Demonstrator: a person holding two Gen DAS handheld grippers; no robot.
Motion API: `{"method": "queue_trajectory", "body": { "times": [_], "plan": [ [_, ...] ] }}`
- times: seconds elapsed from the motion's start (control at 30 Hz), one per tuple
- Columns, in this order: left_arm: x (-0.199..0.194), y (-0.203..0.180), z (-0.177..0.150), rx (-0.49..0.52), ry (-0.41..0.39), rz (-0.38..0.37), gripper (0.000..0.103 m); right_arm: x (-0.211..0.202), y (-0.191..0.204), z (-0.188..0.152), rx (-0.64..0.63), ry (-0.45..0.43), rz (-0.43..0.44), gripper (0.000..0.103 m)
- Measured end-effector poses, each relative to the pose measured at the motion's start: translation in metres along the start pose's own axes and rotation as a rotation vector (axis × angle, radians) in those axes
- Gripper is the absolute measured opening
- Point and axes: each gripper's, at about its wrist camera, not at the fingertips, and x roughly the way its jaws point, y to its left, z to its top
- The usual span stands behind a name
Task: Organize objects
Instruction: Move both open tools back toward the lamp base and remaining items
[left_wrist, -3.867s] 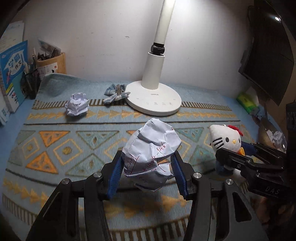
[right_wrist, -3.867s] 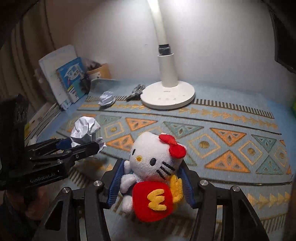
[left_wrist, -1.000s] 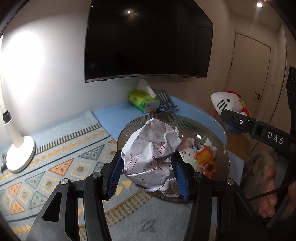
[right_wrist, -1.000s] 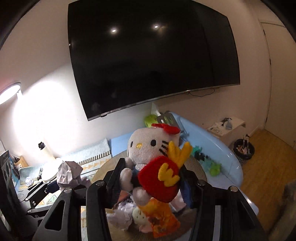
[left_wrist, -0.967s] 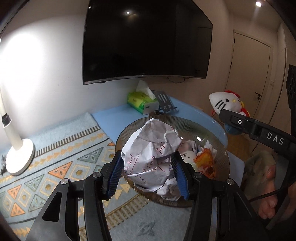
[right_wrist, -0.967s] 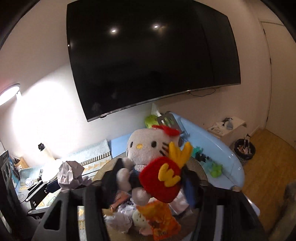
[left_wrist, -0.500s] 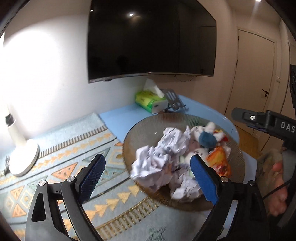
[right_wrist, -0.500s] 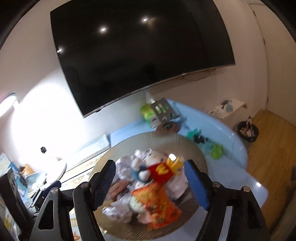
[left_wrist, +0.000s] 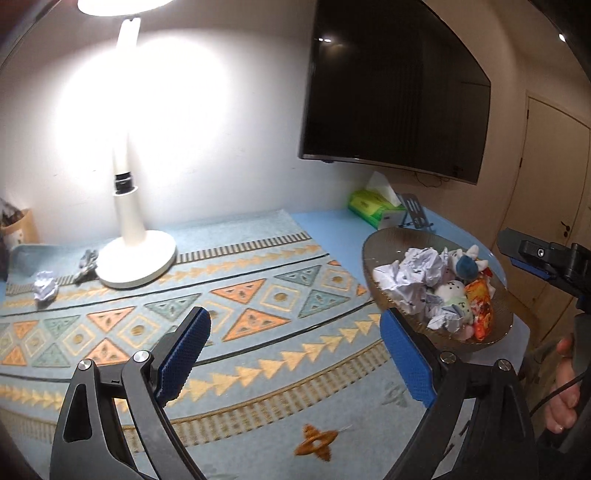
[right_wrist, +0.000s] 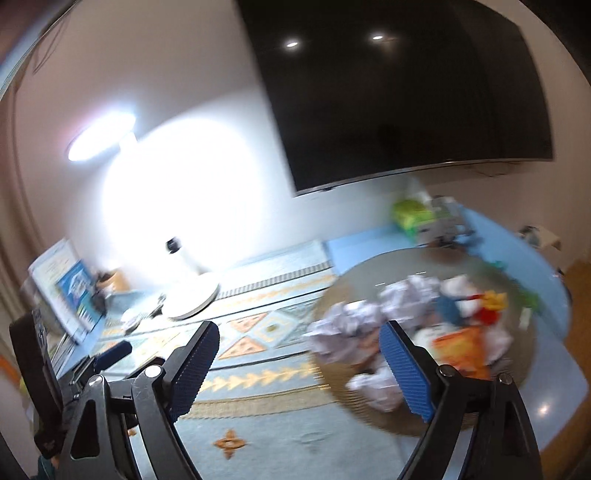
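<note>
A brown glass bowl (left_wrist: 373, 254) at the table's right end holds several crumpled paper balls (left_wrist: 421, 266), small plush toys and the Hello Kitty plush (left_wrist: 467, 260). My left gripper (left_wrist: 293, 343) is open and empty, above the patterned mat, left of the bowl. My right gripper (right_wrist: 299, 354) is open and empty; its view is blurred, with the bowl (right_wrist: 354, 284) behind its right finger. One crumpled paper ball (left_wrist: 45, 290) and a small grey wad (left_wrist: 85, 260) lie on the mat beside the lamp base.
A white desk lamp (left_wrist: 135, 254) stands at the back of the patterned mat (left_wrist: 258, 295). A green tissue box (left_wrist: 373, 208) and a phone stand (left_wrist: 415, 216) sit behind the bowl. Books (right_wrist: 70, 291) and a pen holder (left_wrist: 14, 225) stand at the far left. A TV (left_wrist: 391, 88) hangs on the wall.
Both grippers opened and let the paper ball and the Hello Kitty plush fall into the bowl. Both have since swung left, away from the bowl, toward the lamp.
</note>
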Motion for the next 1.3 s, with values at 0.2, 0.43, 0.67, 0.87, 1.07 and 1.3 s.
{"method": "queue_trajectory", "body": {
  "times": [0.2,0.43,0.67,0.87,1.07,1.3],
  "plan": [
    [-0.024,0.072,-0.027,-0.088,0.02,0.155,0.093,0.05,0.077,-0.032,-0.135,0.111,0.132,0.088],
    [-0.043,0.149,-0.06,-0.208,0.036,0.33,0.093,0.113,0.135,-0.067,-0.235,0.189,0.156,0.088],
    [-0.036,0.185,-0.083,-0.256,0.088,0.387,0.093,0.156,0.138,-0.086,-0.191,0.281,0.135,0.088],
    [-0.034,0.192,-0.087,-0.3,0.105,0.357,0.093,0.156,0.134,-0.088,-0.184,0.283,0.084,0.098],
    [-0.036,0.196,-0.088,-0.32,0.095,0.339,0.093,0.153,0.146,-0.092,-0.261,0.262,0.088,0.103],
    [-0.039,0.2,-0.089,-0.346,0.072,0.318,0.093,0.151,0.145,-0.09,-0.262,0.246,0.086,0.103]
  ]
}}
